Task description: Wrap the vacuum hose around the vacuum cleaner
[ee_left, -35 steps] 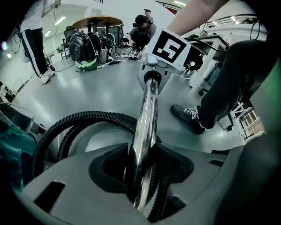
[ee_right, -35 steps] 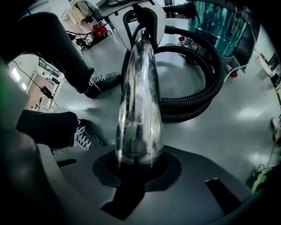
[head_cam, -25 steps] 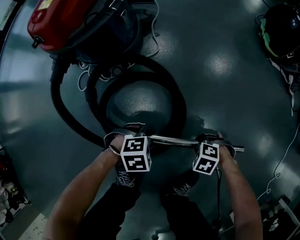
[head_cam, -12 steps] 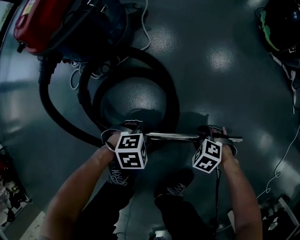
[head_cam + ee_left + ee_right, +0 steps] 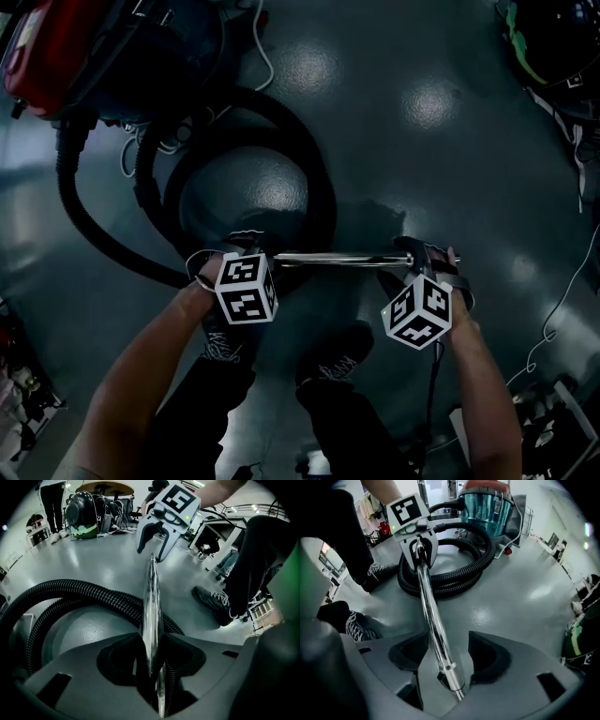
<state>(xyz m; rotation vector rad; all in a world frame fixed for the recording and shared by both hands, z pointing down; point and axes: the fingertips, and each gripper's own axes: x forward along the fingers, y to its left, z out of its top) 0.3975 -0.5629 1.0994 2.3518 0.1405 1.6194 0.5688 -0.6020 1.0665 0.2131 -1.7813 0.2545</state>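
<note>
The red-topped vacuum cleaner (image 5: 56,47) stands at the upper left of the head view, and its canister (image 5: 485,503) shows far off in the right gripper view. Its black ribbed hose (image 5: 314,187) lies coiled on the floor and ends in a chrome wand (image 5: 337,257) held level. My left gripper (image 5: 242,251) is shut on the wand's hose end, with the pads pressing the tube (image 5: 152,620). My right gripper (image 5: 424,261) is at the free end. Its jaws are opening, and the wand (image 5: 436,634) lies loose between them with a gap on the right.
A white power cord (image 5: 267,47) trails from the vacuum. A dark round machine with green trim (image 5: 544,47) sits at the top right, with thin cables (image 5: 562,309) on the floor below it. The person's shoes (image 5: 333,361) stand under the wand.
The right jaws have come apart off the wand and that gripper has drawn back slightly. The view has shifted, so the vacuum sits further up and left.
</note>
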